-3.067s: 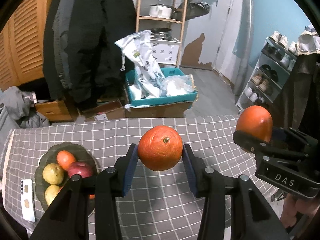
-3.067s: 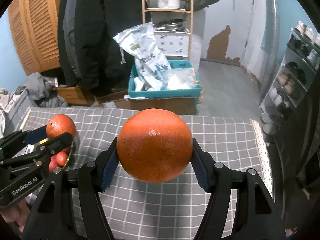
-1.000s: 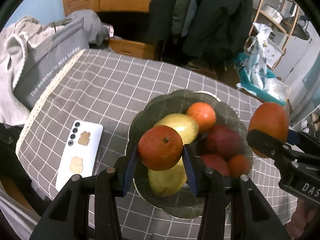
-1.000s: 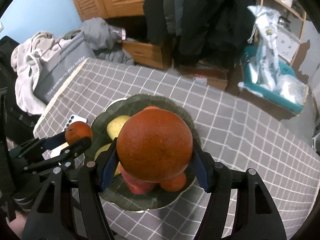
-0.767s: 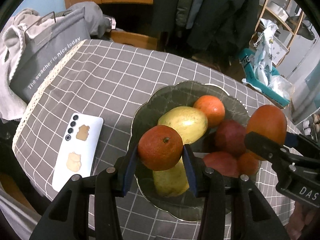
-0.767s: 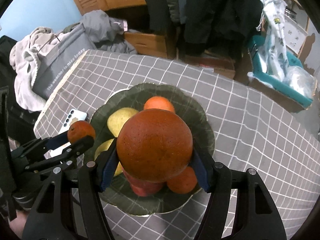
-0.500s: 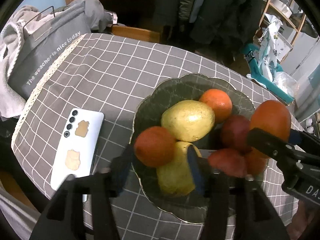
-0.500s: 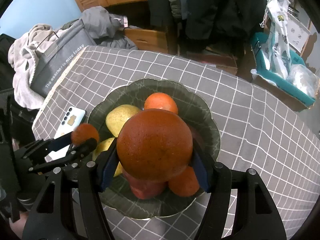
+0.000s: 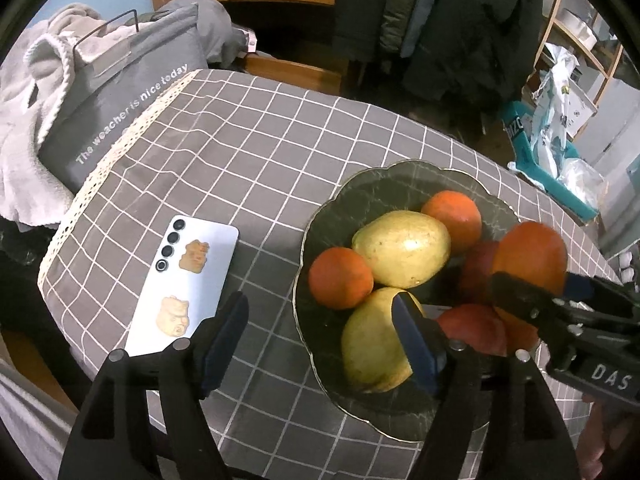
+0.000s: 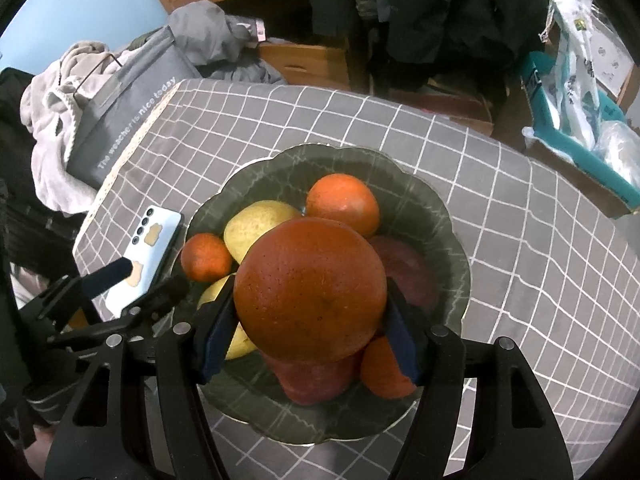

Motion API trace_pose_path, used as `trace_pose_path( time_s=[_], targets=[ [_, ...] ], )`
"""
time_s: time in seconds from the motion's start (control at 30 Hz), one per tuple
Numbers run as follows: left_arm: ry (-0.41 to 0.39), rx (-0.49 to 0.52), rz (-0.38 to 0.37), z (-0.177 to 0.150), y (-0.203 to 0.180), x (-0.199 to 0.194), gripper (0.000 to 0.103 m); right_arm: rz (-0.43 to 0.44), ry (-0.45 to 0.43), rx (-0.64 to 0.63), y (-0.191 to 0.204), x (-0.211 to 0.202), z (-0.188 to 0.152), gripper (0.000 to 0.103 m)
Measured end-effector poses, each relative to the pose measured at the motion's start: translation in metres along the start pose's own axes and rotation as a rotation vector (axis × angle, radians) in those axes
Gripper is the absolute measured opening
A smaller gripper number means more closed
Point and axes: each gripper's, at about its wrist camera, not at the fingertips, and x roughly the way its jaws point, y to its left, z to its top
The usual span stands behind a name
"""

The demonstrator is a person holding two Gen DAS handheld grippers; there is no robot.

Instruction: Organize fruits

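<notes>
- Now our left gripper (image 9: 320, 332) has let go: its jaws are opening with nothing between them, and the small orange (image 9: 341, 277) it carried a second ago lies at the near-left of the green plate (image 9: 360, 188), touching the upper pear (image 9: 401, 249).
- So one fruit is delivered, we judge; the other is not yet.
- Our right gripper (image 10: 310, 330) hangs over the plate's middle with the big orange (image 10: 310, 294) between its pads; those jaws are starting to open too.
- Below it lie apples (image 10: 316, 380) and another orange (image 10: 384, 368), so it may roll on landing.
- Left of the plate lies a phone (image 9: 186, 280), just beside the rim; beyond the table's far-left edge stands a grey bag (image 9: 116, 108).
</notes>
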Motion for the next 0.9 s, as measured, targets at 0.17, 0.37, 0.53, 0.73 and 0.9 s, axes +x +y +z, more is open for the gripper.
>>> trace_pose_path(
  time_s=[0.17,0.37,0.53,0.73,0.9],
  targets=[
    [-0.003,-0.002,0.007,0.000,0.000,-0.002,0.076,-0.009,0.033,0.008,-0.002,0.007,-0.004,0.069],
    [-0.008,-0.005,0.006,0.001,0.001,-0.005,0.076,0.014,-0.016,0.025,-0.003,-0.003,-0.002,0.079],
    [-0.018,-0.010,-0.001,0.002,0.003,-0.011,0.076,0.001,-0.057,0.025,-0.003,-0.018,0.004,0.079],
    [-0.062,-0.011,-0.019,0.007,-0.003,-0.032,0.076,-0.050,-0.121,0.032,-0.008,-0.041,0.005,0.079],
    [-0.116,0.010,-0.033,0.011,-0.012,-0.053,0.082,-0.122,-0.200,0.020,-0.011,-0.070,0.005,0.079]
  ],
)
